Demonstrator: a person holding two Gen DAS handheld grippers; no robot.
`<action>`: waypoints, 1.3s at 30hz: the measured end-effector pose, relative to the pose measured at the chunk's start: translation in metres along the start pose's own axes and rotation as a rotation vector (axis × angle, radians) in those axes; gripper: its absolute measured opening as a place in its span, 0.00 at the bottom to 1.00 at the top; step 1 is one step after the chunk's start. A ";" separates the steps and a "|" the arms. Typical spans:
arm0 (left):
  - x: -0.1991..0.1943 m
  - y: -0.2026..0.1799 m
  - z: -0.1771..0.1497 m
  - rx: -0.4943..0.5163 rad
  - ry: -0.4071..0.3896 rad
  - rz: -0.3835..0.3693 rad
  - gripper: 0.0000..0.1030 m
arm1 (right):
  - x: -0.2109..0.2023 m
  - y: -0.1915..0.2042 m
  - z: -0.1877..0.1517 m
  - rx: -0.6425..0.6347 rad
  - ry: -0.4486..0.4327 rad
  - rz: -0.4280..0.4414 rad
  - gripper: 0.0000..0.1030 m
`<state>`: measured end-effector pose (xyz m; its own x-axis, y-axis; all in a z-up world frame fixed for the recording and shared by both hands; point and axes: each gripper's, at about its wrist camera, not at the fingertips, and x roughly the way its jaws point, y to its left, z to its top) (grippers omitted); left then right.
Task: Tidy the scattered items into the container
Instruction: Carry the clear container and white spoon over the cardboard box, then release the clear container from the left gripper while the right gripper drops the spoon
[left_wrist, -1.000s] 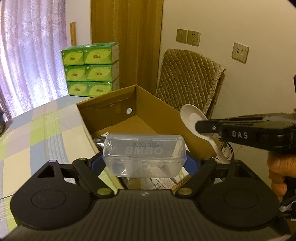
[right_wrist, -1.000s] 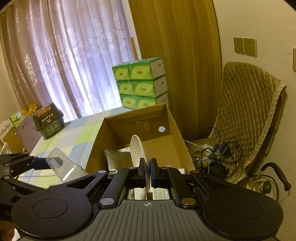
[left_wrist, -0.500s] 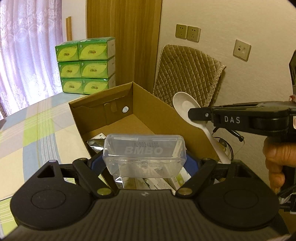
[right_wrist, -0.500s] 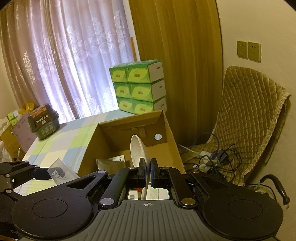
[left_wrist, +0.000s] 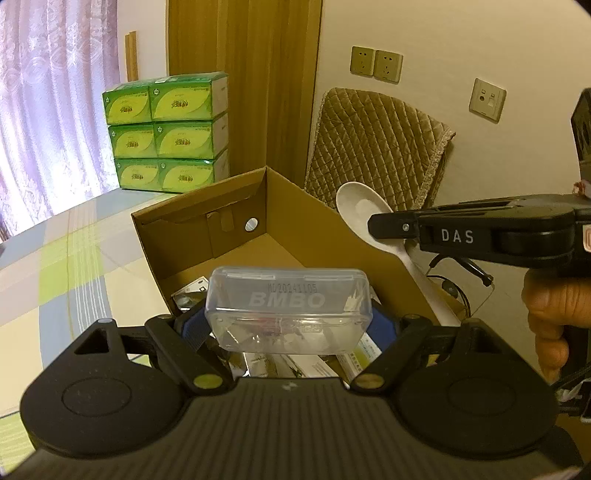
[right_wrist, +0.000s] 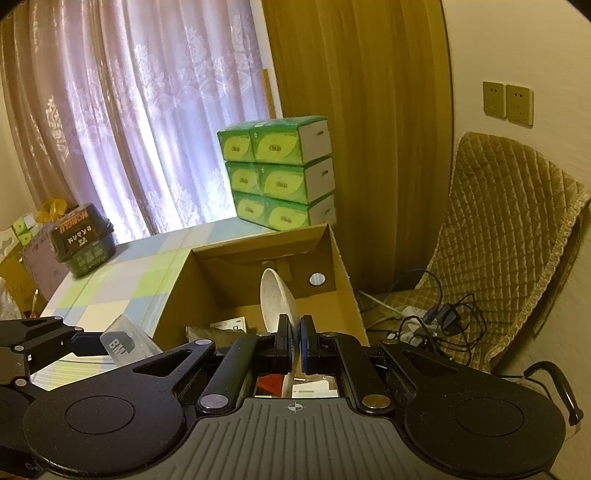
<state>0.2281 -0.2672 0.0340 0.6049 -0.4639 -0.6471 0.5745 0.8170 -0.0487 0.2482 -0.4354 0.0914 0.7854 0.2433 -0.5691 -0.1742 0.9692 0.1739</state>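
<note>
The left claw (left_wrist: 289, 325) grips a clear plastic case (left_wrist: 288, 306) above the near end of the open cardboard box (left_wrist: 221, 229) on the checked table (left_wrist: 55, 266). The right claw (right_wrist: 294, 347) pinches a white spoon (right_wrist: 275, 299) by its handle, bowl raised over the box.

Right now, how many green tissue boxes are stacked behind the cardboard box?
6 visible: the green tissue boxes sit in three tiers of two behind the cardboard box, against the wooden panel. More may be hidden behind them.
</note>
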 end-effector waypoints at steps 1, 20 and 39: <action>0.001 0.000 0.001 0.003 0.001 0.000 0.80 | 0.002 0.000 0.000 -0.002 0.001 0.001 0.06; 0.019 0.007 0.004 0.045 -0.002 -0.033 0.80 | 0.026 0.001 0.010 -0.023 0.016 -0.001 0.06; 0.039 0.006 0.006 0.076 0.031 -0.039 0.80 | 0.041 -0.004 0.010 -0.015 0.033 0.004 0.06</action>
<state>0.2583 -0.2819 0.0133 0.5648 -0.4827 -0.6693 0.6380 0.7699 -0.0169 0.2874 -0.4296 0.0754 0.7649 0.2482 -0.5944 -0.1866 0.9686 0.1643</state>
